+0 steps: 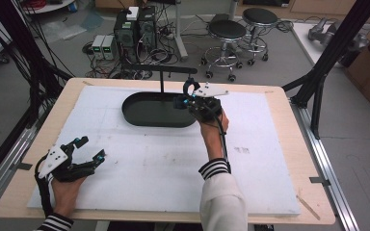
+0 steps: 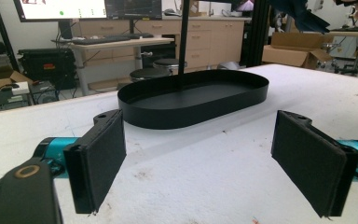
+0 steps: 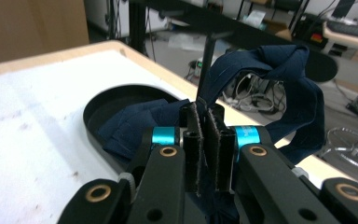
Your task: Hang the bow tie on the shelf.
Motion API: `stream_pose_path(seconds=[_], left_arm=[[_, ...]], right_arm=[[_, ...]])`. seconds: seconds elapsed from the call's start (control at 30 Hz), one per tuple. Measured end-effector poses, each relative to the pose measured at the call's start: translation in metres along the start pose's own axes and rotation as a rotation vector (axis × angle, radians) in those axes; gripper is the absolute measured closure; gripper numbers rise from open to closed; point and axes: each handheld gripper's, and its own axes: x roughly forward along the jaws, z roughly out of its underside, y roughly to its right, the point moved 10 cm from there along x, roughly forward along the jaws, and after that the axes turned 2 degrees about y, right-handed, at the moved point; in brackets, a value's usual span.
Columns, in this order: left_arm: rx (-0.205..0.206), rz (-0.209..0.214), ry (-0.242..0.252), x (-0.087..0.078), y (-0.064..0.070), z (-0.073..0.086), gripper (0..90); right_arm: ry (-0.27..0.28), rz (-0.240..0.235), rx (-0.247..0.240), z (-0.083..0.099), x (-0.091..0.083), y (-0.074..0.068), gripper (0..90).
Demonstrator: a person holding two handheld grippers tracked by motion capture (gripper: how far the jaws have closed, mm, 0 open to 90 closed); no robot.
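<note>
1. Progress: judged midway. Right gripper point(image 3: 204, 140) has its jaws pressed together on a dark blue cloth point(image 3: 279, 93), held up above the tray's point(image 1: 139, 118) 3 o'clock end.
2. Stand: a black post point(image 1: 162, 83) rises from the tray's far edge, 12 o'clock side, with a bar point(image 1: 159, 70) across the top. The likely aim is hanging the cloth on that bar, or dropping it in the tray; can't tell which.
3. Cloth position: in the right gripper view part of it loops up beside the post, and the lower part sags toward the tray floor. Touching the floor or not, can't tell.
4. Left gripper point(image 1: 87, 150): sits on the table point(image 1: 173, 163) at 8 o'clock, well apart from the tray. Jaws stand wide apart with nothing between the pads point(image 2: 98, 158), which point toward the tray.
5. Tray contents: from the left gripper view the tray point(image 2: 193, 98) interior looks bare, dark and shallow, with nothing else in it.
6. Left to do, as a judgement: place or drape the cloth, then release. Left gripper isn't engaged yet.
</note>
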Motion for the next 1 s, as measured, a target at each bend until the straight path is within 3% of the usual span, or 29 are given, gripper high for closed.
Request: stream_pose_path(seconds=[0.37, 0.43, 0.73, 1.0], left_arm=[[-0.004, -0.001, 0.001, 0.000, 0.000, 0.000, 18.3], [-0.006, -0.001, 0.000, 0.000, 0.000, 0.000, 18.3], [-0.010, -0.001, 0.003, 0.000, -0.001, 0.000, 18.7], [-0.009, 0.002, 0.002, 0.000, 0.000, 0.000, 18.7]], right_arm=[[0.031, 0.007, 0.013, -0.012, 0.008, 0.015, 86.0], [0.011, 0.004, 0.022, -0.011, 0.015, 0.019, 86.0], [0.024, -0.008, 0.014, -0.024, 0.032, 0.025, 86.0], [0.003, -0.021, 0.033, -0.018, 0.045, 0.025, 86.0]])
